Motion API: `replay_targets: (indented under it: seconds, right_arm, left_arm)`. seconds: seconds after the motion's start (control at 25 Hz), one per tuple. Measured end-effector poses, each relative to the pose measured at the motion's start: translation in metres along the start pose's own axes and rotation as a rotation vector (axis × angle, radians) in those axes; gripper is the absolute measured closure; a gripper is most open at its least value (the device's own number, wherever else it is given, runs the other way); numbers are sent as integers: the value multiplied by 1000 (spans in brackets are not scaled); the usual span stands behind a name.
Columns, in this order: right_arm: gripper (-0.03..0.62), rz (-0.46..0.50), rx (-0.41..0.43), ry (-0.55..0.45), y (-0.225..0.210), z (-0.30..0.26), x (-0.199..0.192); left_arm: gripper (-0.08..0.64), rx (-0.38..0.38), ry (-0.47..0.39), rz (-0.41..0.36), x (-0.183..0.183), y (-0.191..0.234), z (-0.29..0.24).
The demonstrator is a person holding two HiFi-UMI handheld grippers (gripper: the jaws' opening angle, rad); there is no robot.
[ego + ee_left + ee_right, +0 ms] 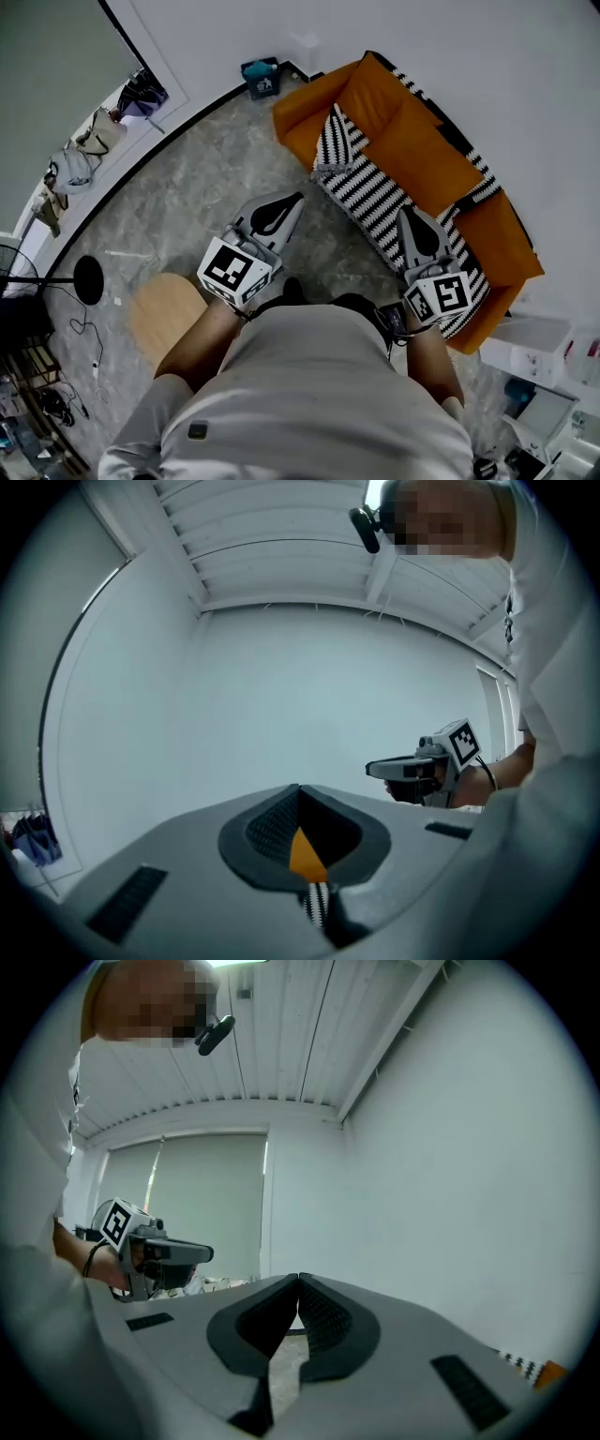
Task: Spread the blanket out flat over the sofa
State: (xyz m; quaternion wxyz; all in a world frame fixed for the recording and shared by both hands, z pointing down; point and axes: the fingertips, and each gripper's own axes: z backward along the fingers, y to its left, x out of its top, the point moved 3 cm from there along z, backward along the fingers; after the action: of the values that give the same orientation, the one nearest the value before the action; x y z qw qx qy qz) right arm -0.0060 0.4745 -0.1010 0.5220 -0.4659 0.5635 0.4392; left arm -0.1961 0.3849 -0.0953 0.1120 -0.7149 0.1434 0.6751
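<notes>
An orange sofa (412,131) stands against the white wall at the upper right of the head view. A black-and-white striped blanket (361,187) lies along its seat, bunched near the left arm and trailing down the front. My left gripper (292,202) hovers over the floor just left of the blanket, shut and empty. My right gripper (412,214) is above the blanket's right part, also shut with nothing in it. In the left gripper view the jaws (299,789) meet at their tips, and slivers of sofa (306,853) and blanket (319,904) show below them.
A small blue box (261,77) sits by the wall left of the sofa. A round wooden stool (161,317) and a black fan base (89,279) stand on the grey floor at left. White shelving (544,352) is at the lower right. Bags (94,136) line the left wall.
</notes>
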Motion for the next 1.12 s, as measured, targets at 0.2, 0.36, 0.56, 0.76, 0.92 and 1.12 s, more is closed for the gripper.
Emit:
replay_targets:
  seconds: [0.2, 0.36, 0.56, 0.76, 0.92, 1.12]
  right_arm:
    - [565, -20, -30, 38, -7, -23, -9]
    - [565, -25, -45, 56, -21, -45, -16]
    - [565, -69, -46, 74, -56, -72, -38]
    - [565, -98, -41, 101, -99, -113, -56]
    - [565, -121, -27, 138, -142, -144, -73]
    - [565, -139, 9, 180, -197, -181, -96]
  left_arm:
    - [551, -18, 11, 22, -6, 28, -6]
    - [551, -24, 31, 34, -14, 49, -25]
    - [551, -1, 59, 22, -20, 78, -56]
    - [551, 11, 94, 28, -28, 113, -102]
    - [551, 25, 121, 45, -38, 142, -149]
    - [551, 24, 176, 57, -55, 165, -206]
